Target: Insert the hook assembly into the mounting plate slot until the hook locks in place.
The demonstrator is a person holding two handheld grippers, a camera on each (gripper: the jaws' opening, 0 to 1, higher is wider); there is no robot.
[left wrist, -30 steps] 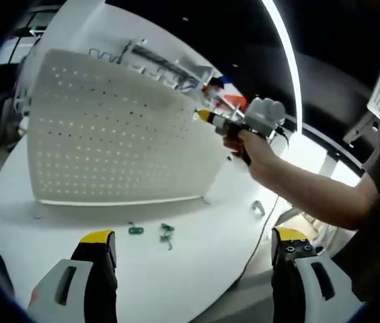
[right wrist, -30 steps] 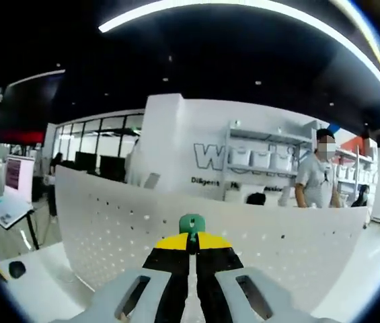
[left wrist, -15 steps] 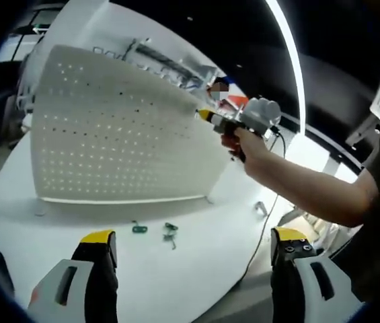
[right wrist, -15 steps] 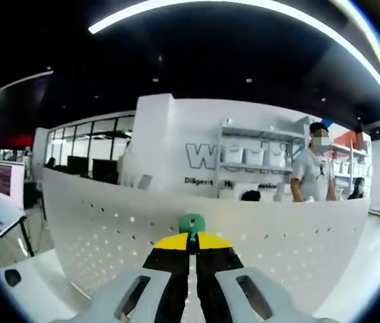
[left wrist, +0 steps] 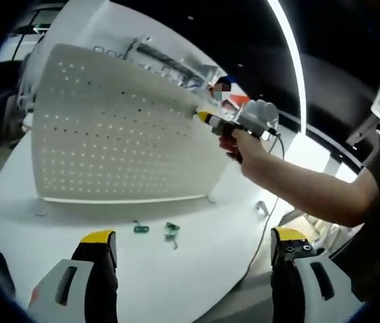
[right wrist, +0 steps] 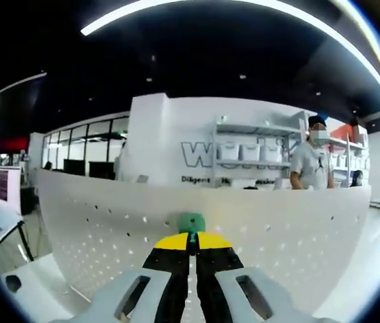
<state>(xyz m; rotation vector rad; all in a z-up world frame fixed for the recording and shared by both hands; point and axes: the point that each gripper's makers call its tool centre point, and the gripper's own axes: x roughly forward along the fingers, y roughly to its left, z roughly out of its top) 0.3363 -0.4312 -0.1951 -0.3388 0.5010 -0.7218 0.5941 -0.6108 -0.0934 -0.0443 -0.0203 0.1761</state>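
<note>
The right gripper [right wrist: 191, 245] is pinched on the green hook assembly [right wrist: 191, 222], whose body the jaws hide, at the perforated mounting plate [right wrist: 257, 235]. The left gripper [left wrist: 193, 245] is spread wide. Two green parts [left wrist: 156, 231], indistinct, lie toward 6 o'clock below the plate.

The left gripper view looks from well back across the white counter [left wrist: 176, 269] toward the upright perforated plate [left wrist: 116, 134], taking in its whole face. The right gripper view sits close against that same plate [right wrist: 277, 235], apparently near its upper edge, facing the room beyond.
</note>
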